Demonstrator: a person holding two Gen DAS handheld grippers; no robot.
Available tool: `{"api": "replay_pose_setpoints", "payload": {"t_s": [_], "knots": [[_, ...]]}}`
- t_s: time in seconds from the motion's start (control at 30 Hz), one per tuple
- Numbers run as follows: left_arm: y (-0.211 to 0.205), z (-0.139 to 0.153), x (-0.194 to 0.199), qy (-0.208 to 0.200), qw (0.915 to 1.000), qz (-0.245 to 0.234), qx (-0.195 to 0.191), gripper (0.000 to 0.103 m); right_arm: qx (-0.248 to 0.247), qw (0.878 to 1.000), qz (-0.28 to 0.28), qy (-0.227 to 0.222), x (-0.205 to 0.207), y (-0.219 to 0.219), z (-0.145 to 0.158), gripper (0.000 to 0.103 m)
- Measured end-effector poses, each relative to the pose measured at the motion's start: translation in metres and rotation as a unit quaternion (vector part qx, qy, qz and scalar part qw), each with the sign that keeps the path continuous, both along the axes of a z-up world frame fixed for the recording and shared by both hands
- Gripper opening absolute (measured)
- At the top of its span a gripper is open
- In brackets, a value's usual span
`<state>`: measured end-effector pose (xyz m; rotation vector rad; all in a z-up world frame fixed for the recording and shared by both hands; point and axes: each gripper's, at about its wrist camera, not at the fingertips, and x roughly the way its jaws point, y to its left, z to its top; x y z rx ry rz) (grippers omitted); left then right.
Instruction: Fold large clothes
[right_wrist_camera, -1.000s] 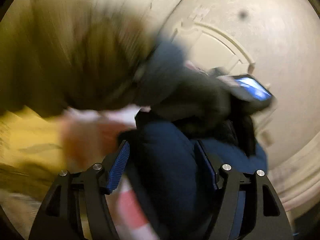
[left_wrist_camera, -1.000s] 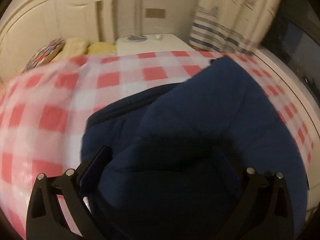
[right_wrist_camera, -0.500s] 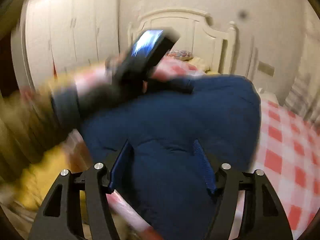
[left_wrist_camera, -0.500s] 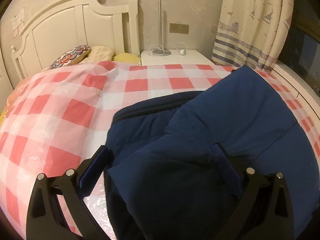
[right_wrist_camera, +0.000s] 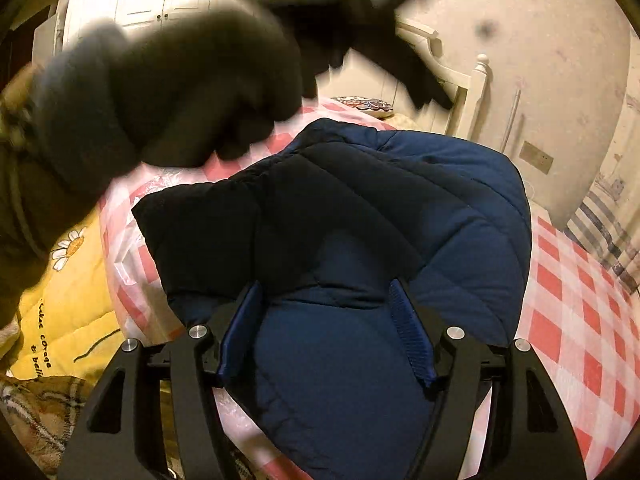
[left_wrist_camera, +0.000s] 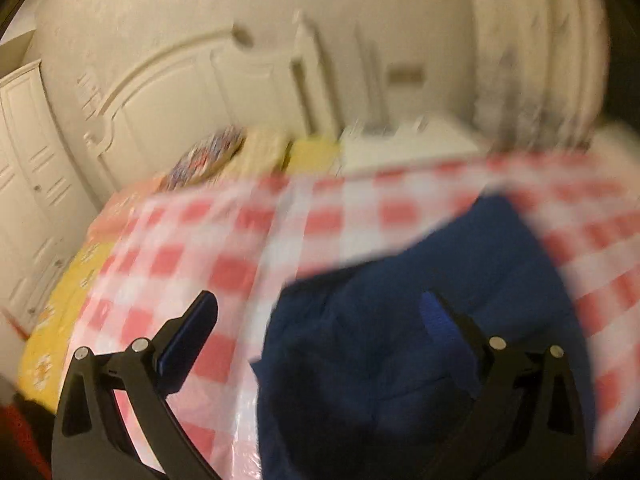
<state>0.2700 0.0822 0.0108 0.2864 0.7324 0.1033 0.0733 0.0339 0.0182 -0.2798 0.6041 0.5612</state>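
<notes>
Puffy navy quilted jacket [right_wrist_camera: 420, 216] on the bed [right_wrist_camera: 580, 320]: soft, light, springy. Best grabbed at hem corners. Right hand-held gripper [right_wrist_camera: 326, 332] clenched on a fold, left hand-held gripper [left_wrist_camera: 320, 332] released.

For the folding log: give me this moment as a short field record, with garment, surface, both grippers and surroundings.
garment: navy quilted jacket, bunched, partly folded over itself
surface: red-and-white checked cover on the bed
left gripper: open, nothing between the fingers, lifted clear of the jacket
right gripper: jaws apart, jacket fabric between them; grip unclear
surroundings: white headboard, yellow daisy quilt
</notes>
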Motion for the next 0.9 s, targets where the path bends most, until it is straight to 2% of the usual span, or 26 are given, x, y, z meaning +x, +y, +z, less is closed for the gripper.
{"api": "replay_pose_setpoints", "payload": {"t_s": [0.03, 0.07, 0.1, 0.13, 0.2, 0.27, 0.37, 0.47, 0.6, 0.73, 0.8, 0.83, 0.87, 0.9], "knots": [[0.001, -0.02, 0.006, 0.01, 0.9998, 0.011, 0.014, 0.101, 0.003, 1.0, 0.003, -0.001, -0.001, -0.001, 0.001, 0.067], [0.011, -0.032, 0.008, 0.009, 0.9996, 0.011, -0.023, 0.101, 0.007, 1.0, 0.013, -0.006, -0.004, -0.002, 0.001, 0.067], [0.023, -0.033, 0.007, 0.007, 0.9984, 0.025, -0.05, 0.101, 0.003, 1.0, 0.018, -0.006, -0.004, 0.0, 0.0, 0.067], [0.031, -0.033, 0.004, 0.005, 0.9975, 0.036, -0.06, 0.101, -0.002, 1.0, 0.021, -0.007, -0.004, 0.0, 0.0, 0.067], [0.038, -0.035, 0.002, 0.006, 0.9968, 0.038, -0.07, 0.101, 0.001, 0.999, 0.035, -0.002, -0.003, -0.003, 0.006, 0.067], [0.041, -0.037, 0.003, 0.009, 0.9965, 0.036, -0.075, 0.101, 0.026, 0.999, 0.043, 0.007, 0.004, -0.015, 0.018, 0.066], [0.044, -0.038, 0.006, 0.011, 0.9958, 0.034, -0.084, 0.101, 0.058, 0.998, -0.001, -0.033, 0.017, -0.048, 0.043, 0.062], [0.048, -0.039, 0.005, 0.012, 0.9944, 0.033, -0.1, 0.101, 0.077, 0.995, -0.044, -0.039, 0.057, -0.079, 0.063, 0.053], [0.048, -0.04, 0.007, 0.009, 0.9939, 0.034, -0.105, 0.101, 0.051, 0.997, -0.057, -0.027, 0.117, -0.082, 0.066, 0.038], [0.049, -0.041, 0.008, 0.011, 0.9933, 0.033, -0.11, 0.101, 0.03, 0.998, -0.062, -0.015, 0.18, -0.067, 0.062, 0.037], [0.05, -0.041, 0.008, 0.014, 0.9929, 0.033, -0.114, 0.101, 0.001, 0.998, -0.062, 0.023, 0.218, -0.056, 0.037, 0.037], [0.052, -0.042, 0.01, 0.014, 0.9924, 0.041, -0.115, 0.101, -0.007, 0.996, -0.051, 0.077, 0.24, -0.053, 0.015, 0.037], [0.055, -0.042, 0.011, 0.016, 0.9916, 0.045, -0.12, 0.101, 0.01, 0.992, -0.039, 0.12, 0.256, -0.056, -0.002, 0.037], [0.058, -0.046, 0.016, 0.031, 0.99, 0.045, -0.13, 0.101, 0.049, 0.987, -0.035, 0.149, 0.267, -0.064, -0.009, 0.037]]}}
